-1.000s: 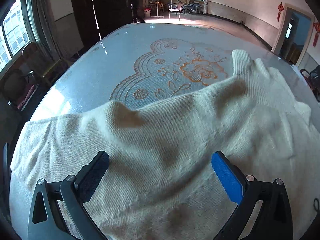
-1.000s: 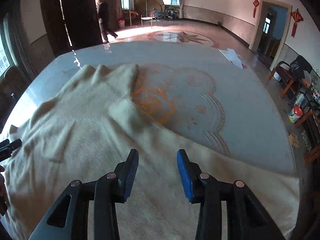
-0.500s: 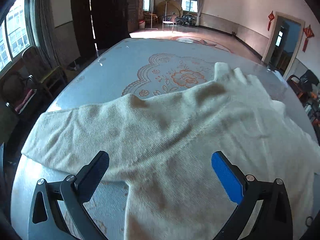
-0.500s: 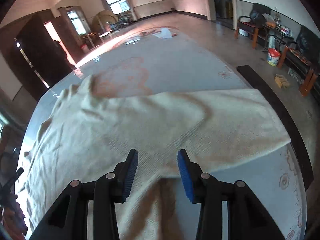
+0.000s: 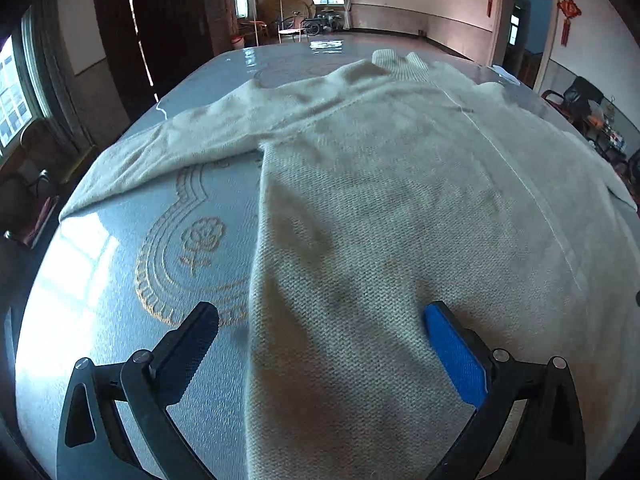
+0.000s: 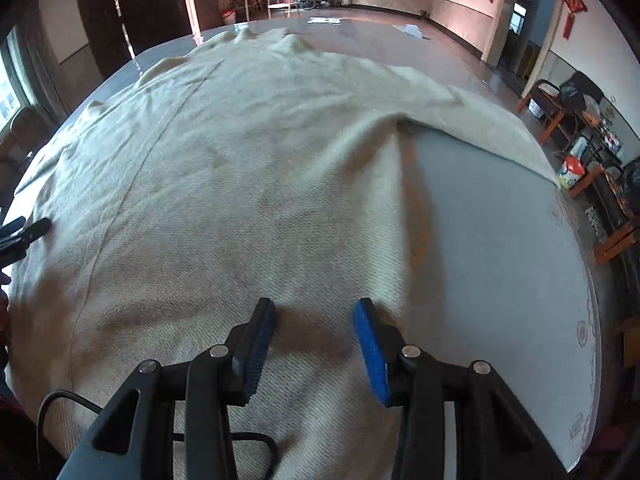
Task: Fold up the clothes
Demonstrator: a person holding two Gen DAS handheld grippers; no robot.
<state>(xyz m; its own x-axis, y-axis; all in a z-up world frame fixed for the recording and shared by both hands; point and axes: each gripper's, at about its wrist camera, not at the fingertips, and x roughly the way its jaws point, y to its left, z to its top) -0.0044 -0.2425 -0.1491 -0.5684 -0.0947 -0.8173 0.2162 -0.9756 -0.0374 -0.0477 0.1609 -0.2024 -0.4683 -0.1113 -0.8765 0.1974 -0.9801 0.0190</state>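
Observation:
A cream knit sweater [image 5: 384, 184] lies spread flat on a round grey-blue table [image 5: 120, 264], collar at the far side, one sleeve stretched out to the left [image 5: 168, 148]. In the right wrist view the sweater [image 6: 240, 184] fills the table's left and middle, its other sleeve reaching right [image 6: 492, 128]. My left gripper [image 5: 320, 332] is open wide and empty over the sweater's left side edge. My right gripper [image 6: 316, 328] is open, narrower, empty, low over the sweater's body near its right side. The left gripper's tip shows at the far left [image 6: 24, 232].
The table [image 6: 500, 264] has an orange floral pattern [image 5: 192, 248] and ends close on the left and right. Chairs and a cluttered bench [image 6: 592, 160] stand to the right. A dark cabinet [image 5: 168, 20] and a doorway [image 5: 520, 28] lie beyond.
Both grippers have drawn back toward the sweater's near end and lowered. The sweater now lies spread out with both sleeves extended; more bare table shows beside it.

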